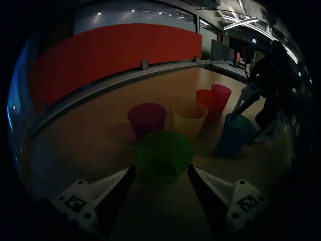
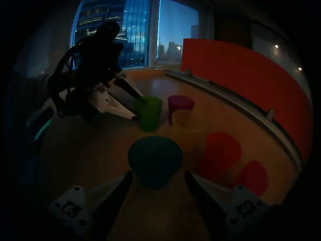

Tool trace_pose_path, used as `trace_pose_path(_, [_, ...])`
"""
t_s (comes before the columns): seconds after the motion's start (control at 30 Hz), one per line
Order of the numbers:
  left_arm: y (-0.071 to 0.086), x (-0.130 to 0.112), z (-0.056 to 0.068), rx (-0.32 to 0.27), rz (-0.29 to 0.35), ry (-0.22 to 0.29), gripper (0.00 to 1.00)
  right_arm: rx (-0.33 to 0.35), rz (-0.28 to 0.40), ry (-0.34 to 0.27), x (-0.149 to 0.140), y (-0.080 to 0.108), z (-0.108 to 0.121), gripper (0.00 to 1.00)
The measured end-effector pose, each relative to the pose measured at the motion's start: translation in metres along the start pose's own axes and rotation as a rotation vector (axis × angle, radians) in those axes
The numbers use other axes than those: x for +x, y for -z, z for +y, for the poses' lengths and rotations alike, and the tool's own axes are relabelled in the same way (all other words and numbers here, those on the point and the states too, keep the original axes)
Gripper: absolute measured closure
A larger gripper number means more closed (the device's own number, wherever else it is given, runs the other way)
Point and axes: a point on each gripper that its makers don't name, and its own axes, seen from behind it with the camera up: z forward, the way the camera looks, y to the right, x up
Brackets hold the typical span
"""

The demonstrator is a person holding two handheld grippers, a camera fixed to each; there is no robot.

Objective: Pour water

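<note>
The wooden table is the largest surface. In the left gripper view its far edge, at 11 to 12 o'clock, carries a grey rail backed by a red partition. In the right gripper view a window stands at 12 o'clock. Open tabletop lies at 9 o'clock of the cup group in the left gripper view, and the space at 3 o'clock is occupied. The left gripper has its jaws spread wide, one finger on each side of the green cup; contact cannot be confirmed. The right gripper is likewise spread, straddling the teal cup; contact cannot be confirmed there either. Both are tapered, translucent plastic cups that stand upright, long axis vertical and mouth up. Their contents cannot be made out in the dim light. In the left gripper view the green cup sits at 6 o'clock of the group, nearest the camera, with the teal cup at 3 o'clock of it. The purple cup is at 11 o'clock and the yellow cup at 1 o'clock. The red cup and pink cup stand beyond the yellow one, just beside each other.
</note>
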Motion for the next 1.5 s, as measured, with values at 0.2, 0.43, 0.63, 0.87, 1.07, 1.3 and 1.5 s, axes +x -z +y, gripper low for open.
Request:
trace_pose_path(0.2, [-0.006, 0.005, 0.001, -0.013, 0.003, 0.004, 0.03, 0.008, 0.001, -0.003, 0.002, -0.009, -0.001, 0.05])
trace_pose_path(0.43, [-0.013, 0.012, 0.003, -0.028, 0.007, 0.007, 0.03, 0.013, 0.005, -0.005, 0.005, -0.014, -0.002, 0.05])
trace_pose_path(0.63, [-0.016, 0.015, 0.003, -0.038, 0.009, 0.010, 0.03, 0.016, 0.006, -0.005, 0.006, -0.014, -0.002, 0.06])
trace_pose_path(0.87, [-0.018, 0.016, 0.002, -0.035, 0.010, 0.023, 0.04, 0.017, 0.008, -0.008, 0.006, -0.014, -0.002, 0.06])
trace_pose_path(1.07, [-0.018, 0.016, 0.002, -0.031, 0.010, 0.023, 0.13, 0.018, 0.011, -0.011, 0.006, -0.013, -0.002, 0.06])
trace_pose_path(1.3, [-0.016, 0.015, 0.004, -0.046, 0.009, 0.039, 0.13, 0.017, 0.016, -0.015, 0.008, -0.014, -0.002, 0.07])
trace_pose_path(1.5, [-0.014, 0.014, 0.004, -0.043, 0.011, 0.039, 0.13, 0.016, 0.022, -0.016, 0.010, -0.017, -0.004, 0.07])
